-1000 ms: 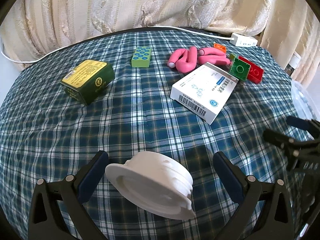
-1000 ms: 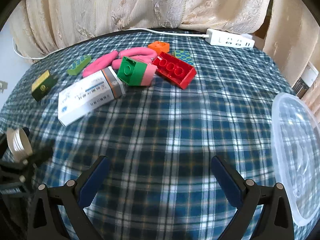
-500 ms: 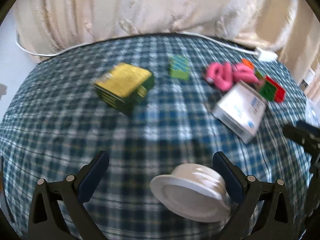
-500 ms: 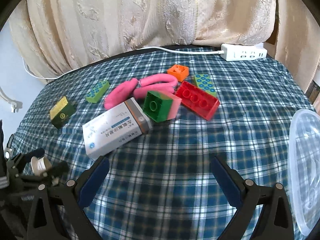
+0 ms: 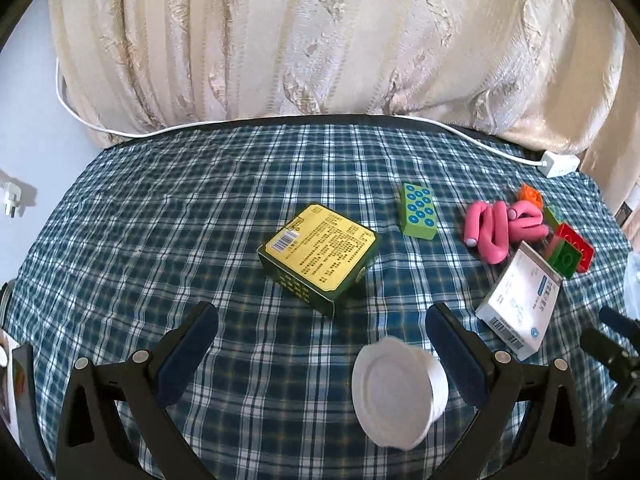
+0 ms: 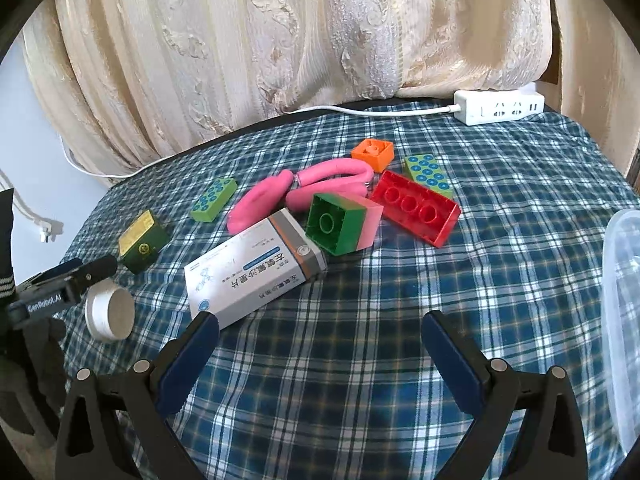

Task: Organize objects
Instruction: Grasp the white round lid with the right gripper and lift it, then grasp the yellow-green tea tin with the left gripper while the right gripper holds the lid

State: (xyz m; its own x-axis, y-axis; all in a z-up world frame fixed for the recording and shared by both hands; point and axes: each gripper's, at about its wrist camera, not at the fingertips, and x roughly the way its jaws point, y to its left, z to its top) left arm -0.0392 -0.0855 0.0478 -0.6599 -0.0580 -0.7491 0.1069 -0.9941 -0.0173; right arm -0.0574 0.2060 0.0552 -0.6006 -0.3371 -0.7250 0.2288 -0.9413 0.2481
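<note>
My left gripper (image 5: 322, 350) is open above the checked tablecloth. A round white cap (image 5: 398, 392) sits tilted on its edge close beside the right finger (image 5: 454, 350), with nothing closed on it. Ahead lies a green box with a yellow label (image 5: 318, 260). The right wrist view shows that cap (image 6: 109, 312) under the left gripper (image 6: 68, 280). My right gripper (image 6: 320, 360) is open and empty, and a white medicine box (image 6: 256, 276) lies just beyond its left finger. Behind that are a green-and-pink brick (image 6: 342, 224), a red brick (image 6: 416, 212), pink curlers (image 6: 304, 190), an orange brick (image 6: 373, 154) and two green dotted blocks (image 6: 213, 199) (image 6: 428, 176).
A clear plastic container (image 6: 624, 320) stands at the right edge of the table. A white power strip (image 6: 500, 106) and its cable lie along the far edge, in front of a cream curtain (image 6: 280, 40). A plug (image 5: 10, 202) hangs at the left.
The left gripper has swung left and drawn back, so the white cap now sits by its right finger instead of midway. The right gripper has pulled back, showing more table.
</note>
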